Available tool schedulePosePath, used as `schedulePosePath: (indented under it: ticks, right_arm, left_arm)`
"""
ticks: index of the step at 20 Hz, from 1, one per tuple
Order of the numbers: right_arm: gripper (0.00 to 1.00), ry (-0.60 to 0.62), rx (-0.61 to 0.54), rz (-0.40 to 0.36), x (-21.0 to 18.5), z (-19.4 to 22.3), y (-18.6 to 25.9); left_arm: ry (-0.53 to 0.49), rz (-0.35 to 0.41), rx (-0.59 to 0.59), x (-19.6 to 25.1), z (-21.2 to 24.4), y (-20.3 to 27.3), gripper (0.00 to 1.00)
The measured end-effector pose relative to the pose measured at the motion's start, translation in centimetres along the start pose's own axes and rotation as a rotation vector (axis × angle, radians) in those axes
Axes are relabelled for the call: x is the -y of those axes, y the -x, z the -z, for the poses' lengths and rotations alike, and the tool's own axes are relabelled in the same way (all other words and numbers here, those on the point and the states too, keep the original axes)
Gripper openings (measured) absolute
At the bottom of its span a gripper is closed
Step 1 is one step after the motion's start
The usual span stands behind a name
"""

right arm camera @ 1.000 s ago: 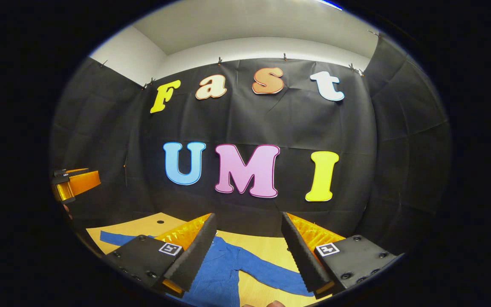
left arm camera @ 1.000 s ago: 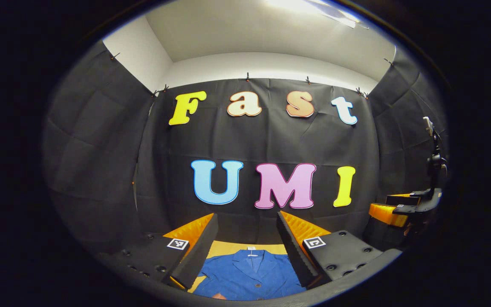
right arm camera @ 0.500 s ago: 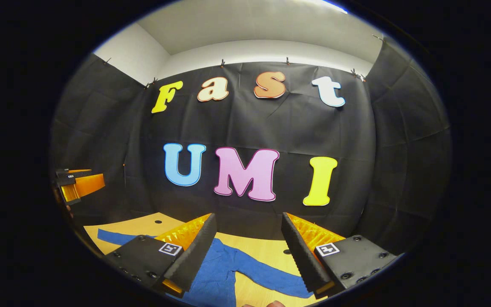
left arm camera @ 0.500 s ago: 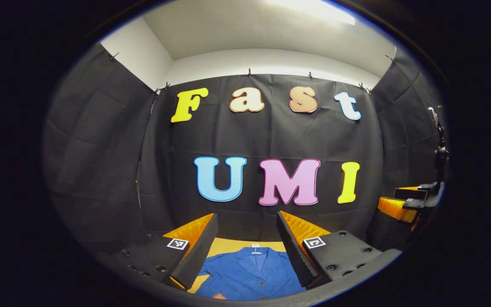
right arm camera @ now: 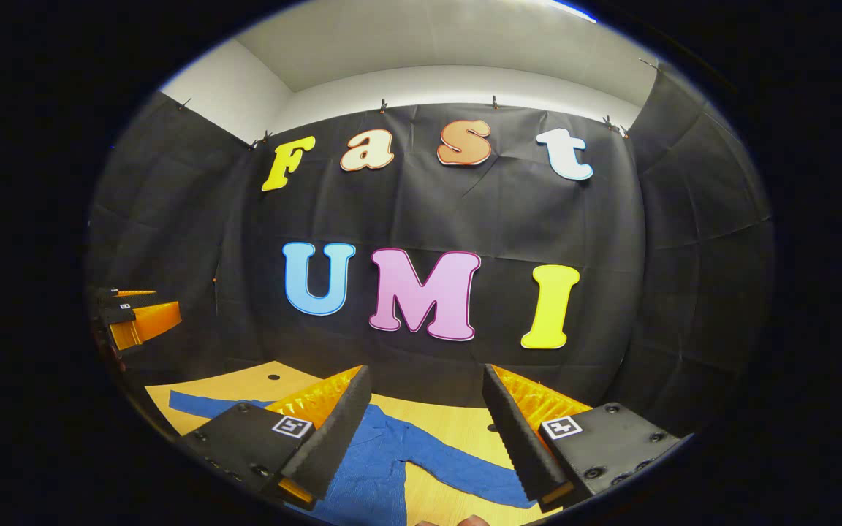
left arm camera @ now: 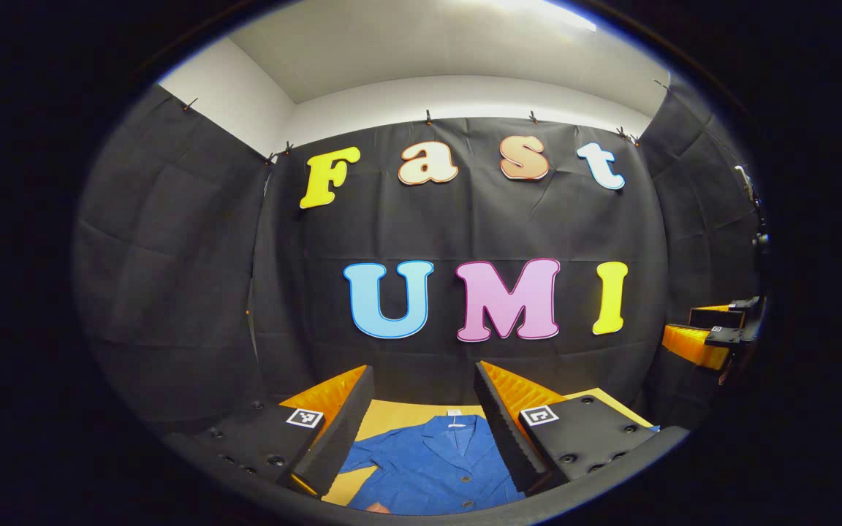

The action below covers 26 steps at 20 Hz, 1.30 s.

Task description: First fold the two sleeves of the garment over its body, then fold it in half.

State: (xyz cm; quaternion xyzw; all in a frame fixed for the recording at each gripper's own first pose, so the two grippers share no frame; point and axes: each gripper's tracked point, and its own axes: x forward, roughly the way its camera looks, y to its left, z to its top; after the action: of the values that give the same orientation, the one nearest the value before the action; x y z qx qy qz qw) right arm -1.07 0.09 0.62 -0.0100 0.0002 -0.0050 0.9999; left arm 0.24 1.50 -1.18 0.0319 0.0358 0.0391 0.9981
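Observation:
A blue buttoned jacket (left arm camera: pixel 432 467) lies flat on the wooden table (left arm camera: pixel 395 416), collar toward the far wall, below my open left gripper (left arm camera: pixel 421 424). In the right gripper view the jacket (right arm camera: pixel 381 456) spreads with one sleeve (right arm camera: pixel 465 475) running right and the other sleeve (right arm camera: pixel 198 404) reaching left. My right gripper (right arm camera: pixel 425 427) hangs open above the jacket, nothing between its fingers. The right gripper (left arm camera: pixel 713 340) shows at the far right of the left gripper view. At the left edge of the right gripper view is the left gripper (right arm camera: pixel 132 321).
The black cloth wall (right arm camera: pixel 428 219) stands close behind the table's far edge. A small hole (right arm camera: pixel 272 378) marks the wooden table top (right arm camera: pixel 465 427) at the back left. A fingertip (right arm camera: pixel 457 520) shows at the bottom edge.
Both grippers have tilted and drifted slightly; the jacket shows a bit more in the left gripper view, shifted right. Both stay open and hold nothing.

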Motion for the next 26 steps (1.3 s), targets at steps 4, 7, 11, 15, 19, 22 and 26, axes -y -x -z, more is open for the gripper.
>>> schedulePosePath:
  ticks: [4, 7, 11, 15, 19, 22, 26]
  right_arm:
    - [0.92, -0.001, 0.001, 0.001, 0.18, -0.07, 0.06]
    - [0.92, -0.005, -0.002, 0.002, 0.29, 0.08, -0.05]
    - [0.97, -0.013, -0.009, 0.0, 0.31, 0.33, -0.16]
    - [0.97, -0.012, -0.009, -0.001, 0.27, 0.32, -0.36]
    - [0.98, -0.014, -0.012, 0.001, 0.27, 0.53, -0.5]
    - [0.98, -0.015, -0.015, 0.005, 0.31, 0.6, -0.64]
    - [0.97, -0.013, -0.017, 0.005, 0.18, 0.6, -0.83]
  left_arm:
    - [0.004, 0.006, 0.0, 0.27, -0.07, 0.08, 0.8]
    - [-0.002, 0.007, 0.003, 0.39, -0.22, 0.04, 0.8]
    - [-0.013, 0.015, 0.004, 0.67, -0.09, -0.04, 0.81]
    - [-0.021, 0.018, 0.007, 0.81, -0.22, -0.23, 0.8]
    - [-0.014, 0.014, 0.001, 0.56, -0.07, -0.38, 0.8]
    - [-0.017, 0.011, -0.003, 0.4, 0.01, -0.51, 0.8]
    - [-0.018, 0.014, -0.001, 0.37, -0.02, -0.55, 0.8]
